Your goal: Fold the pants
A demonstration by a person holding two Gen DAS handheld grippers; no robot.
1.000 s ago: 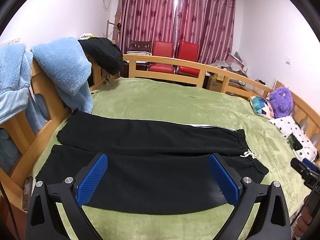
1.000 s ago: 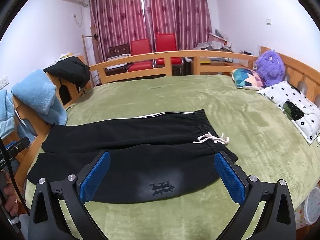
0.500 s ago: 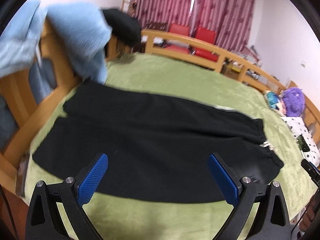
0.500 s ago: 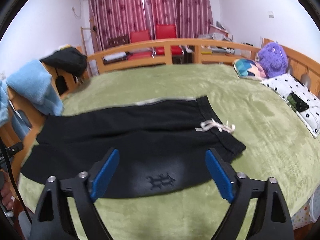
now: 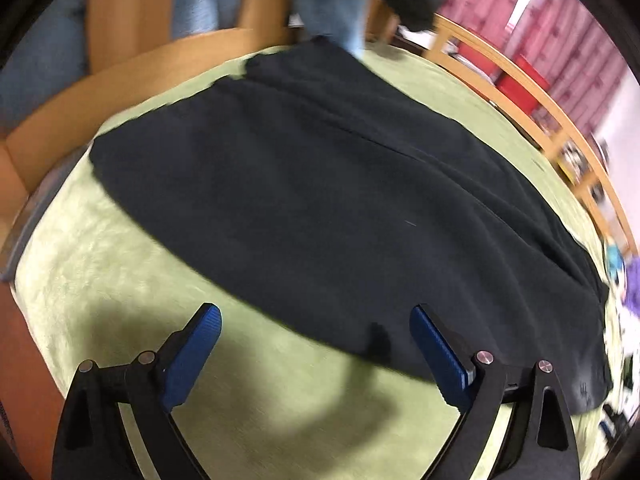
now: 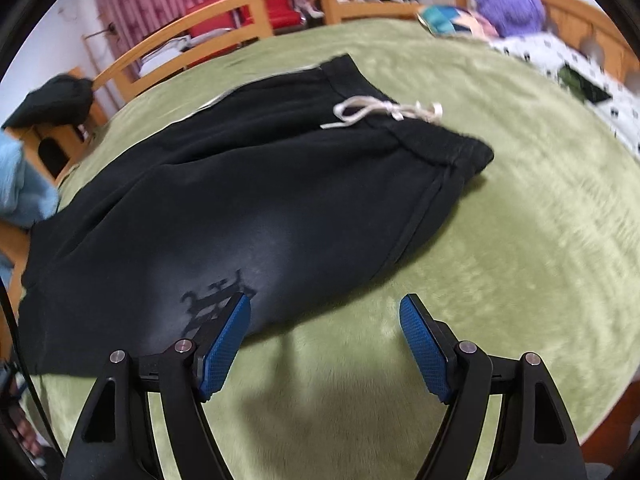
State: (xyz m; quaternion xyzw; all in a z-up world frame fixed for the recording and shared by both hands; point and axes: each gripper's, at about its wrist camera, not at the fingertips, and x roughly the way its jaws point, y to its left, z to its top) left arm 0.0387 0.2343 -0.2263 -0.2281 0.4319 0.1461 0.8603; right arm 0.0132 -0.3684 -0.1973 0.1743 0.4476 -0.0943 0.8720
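pants point(image 6: 260, 200) flat on green blanket point(image 6: 520, 240) | both grippers' fingers apart, empty | wooden rail point(image 5: 520, 80) behind

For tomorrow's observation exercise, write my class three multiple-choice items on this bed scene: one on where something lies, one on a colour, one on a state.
1. Where do the black pants lie?
A. spread on the green blanket
B. hung over the bed rail
C. on the red chairs

2. What colour is the drawstring at the waistband?
A. red
B. off-white
C. blue

3. How do the two grippers stand?
A. both shut on the pants
B. left shut, right open
C. both open, holding nothing

Answers:
1. A, since the pants lie flat on the green blanket, with the wooden bed rail and red chairs beyond.
2. B, since the drawstring shows off-white against the black cloth.
3. C, since the left gripper and right gripper each show blue pads wide apart with no cloth between them.
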